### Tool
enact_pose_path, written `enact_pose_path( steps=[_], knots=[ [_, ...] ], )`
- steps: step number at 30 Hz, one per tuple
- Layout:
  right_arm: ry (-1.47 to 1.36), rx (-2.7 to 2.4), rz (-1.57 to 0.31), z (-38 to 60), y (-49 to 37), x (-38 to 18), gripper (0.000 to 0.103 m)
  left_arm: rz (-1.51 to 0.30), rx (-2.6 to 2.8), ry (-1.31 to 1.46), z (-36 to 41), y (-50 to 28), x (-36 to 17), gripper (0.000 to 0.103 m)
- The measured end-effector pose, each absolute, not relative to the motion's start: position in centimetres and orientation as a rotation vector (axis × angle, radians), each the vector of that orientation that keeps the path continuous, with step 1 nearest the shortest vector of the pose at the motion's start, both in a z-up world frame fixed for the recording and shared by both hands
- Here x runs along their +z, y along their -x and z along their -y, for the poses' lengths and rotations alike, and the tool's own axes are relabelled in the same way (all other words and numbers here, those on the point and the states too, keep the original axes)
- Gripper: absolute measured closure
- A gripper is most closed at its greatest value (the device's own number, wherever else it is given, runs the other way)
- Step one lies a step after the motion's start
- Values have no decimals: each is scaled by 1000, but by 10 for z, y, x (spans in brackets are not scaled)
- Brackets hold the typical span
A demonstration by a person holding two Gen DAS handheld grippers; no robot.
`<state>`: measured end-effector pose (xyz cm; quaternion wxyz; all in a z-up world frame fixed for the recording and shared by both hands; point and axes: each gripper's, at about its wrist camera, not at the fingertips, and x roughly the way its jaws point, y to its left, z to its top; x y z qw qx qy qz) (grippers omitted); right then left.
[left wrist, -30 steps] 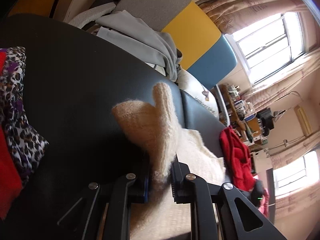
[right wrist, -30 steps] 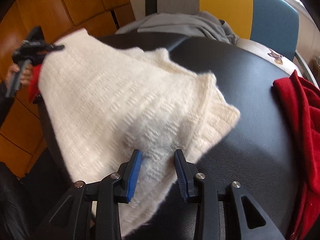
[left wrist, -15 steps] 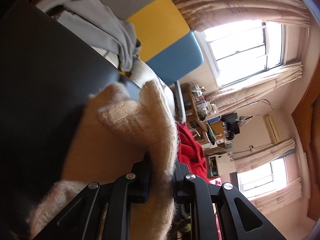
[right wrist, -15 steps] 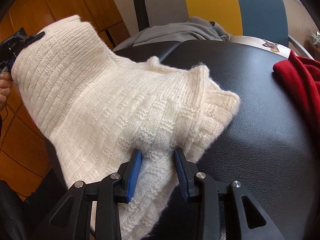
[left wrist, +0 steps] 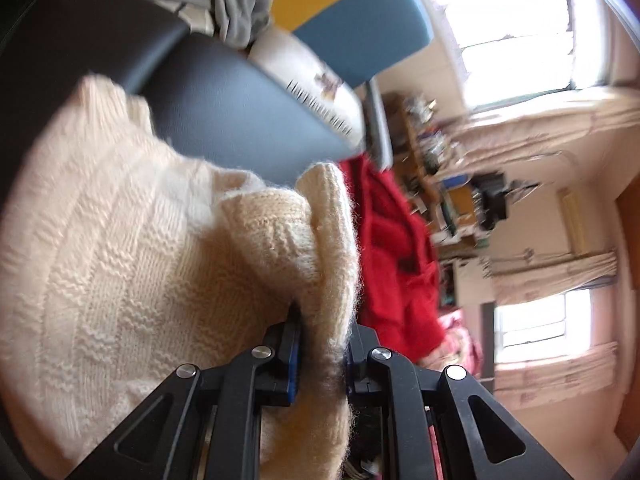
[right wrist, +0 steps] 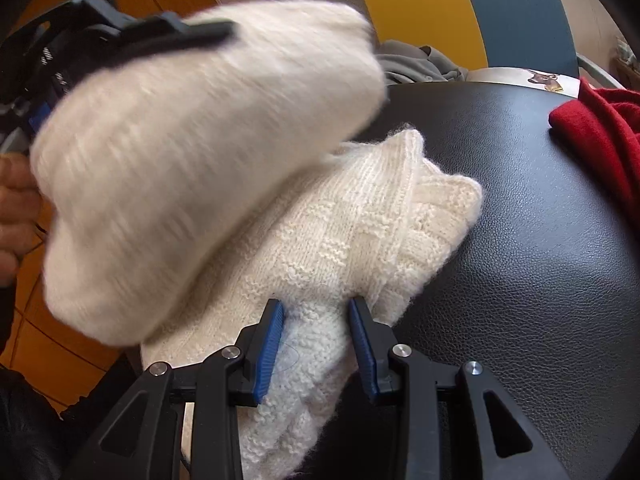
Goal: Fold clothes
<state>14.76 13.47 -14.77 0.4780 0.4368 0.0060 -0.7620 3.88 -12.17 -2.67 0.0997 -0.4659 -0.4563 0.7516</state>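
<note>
I hold one cream knit sweater [right wrist: 328, 240] on the black bench [right wrist: 520, 240], both pairs of fingers clenched on it. My right fingers [right wrist: 316, 340] pin a bunched edge at six o'clock so it anchors the fold; my left fingers [left wrist: 320, 344] carry the far edge over. One red garment [right wrist: 600, 128] lies at two o'clock.

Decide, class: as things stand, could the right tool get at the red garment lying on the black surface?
Probably not yet. The right tool is shut on the cream knitted sweater, so it is occupied. The black surface between it and the red garment looks bare, so the path itself seems free once it lets go.
</note>
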Motion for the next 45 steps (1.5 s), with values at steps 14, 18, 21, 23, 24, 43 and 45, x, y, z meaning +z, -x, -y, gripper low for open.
enact_pose_path(
  steps=[14, 18, 21, 23, 24, 43, 45],
  knots=[
    [-1016, -1894, 49, -152, -165, -145, 68, 1367, 2154, 1416, 106, -54, -10, 61],
    [-1038, -1948, 13, -167, -179, -139, 62, 1318, 2204, 1271, 131, -75, 23, 59],
    [-1053, -1983, -9, -196, -199, -132, 62, 1312, 2300, 1177, 168, -97, 30, 52],
    [-1048, -1995, -18, -215, -214, -122, 62, 1317, 2387, 1126, 198, -116, 27, 44],
    [-1044, -1997, -20, -224, -222, -115, 62, 1311, 2434, 1123, 210, -126, 22, 44],
    [-1178, -1588, -183, -130, -222, -65, 81, 915, 2499, 1131, 185, -136, -40, 45],
    [-1222, -1610, -118, -156, -228, -77, 85, 850, 2485, 1138, 175, -136, -49, 40]
  ],
)
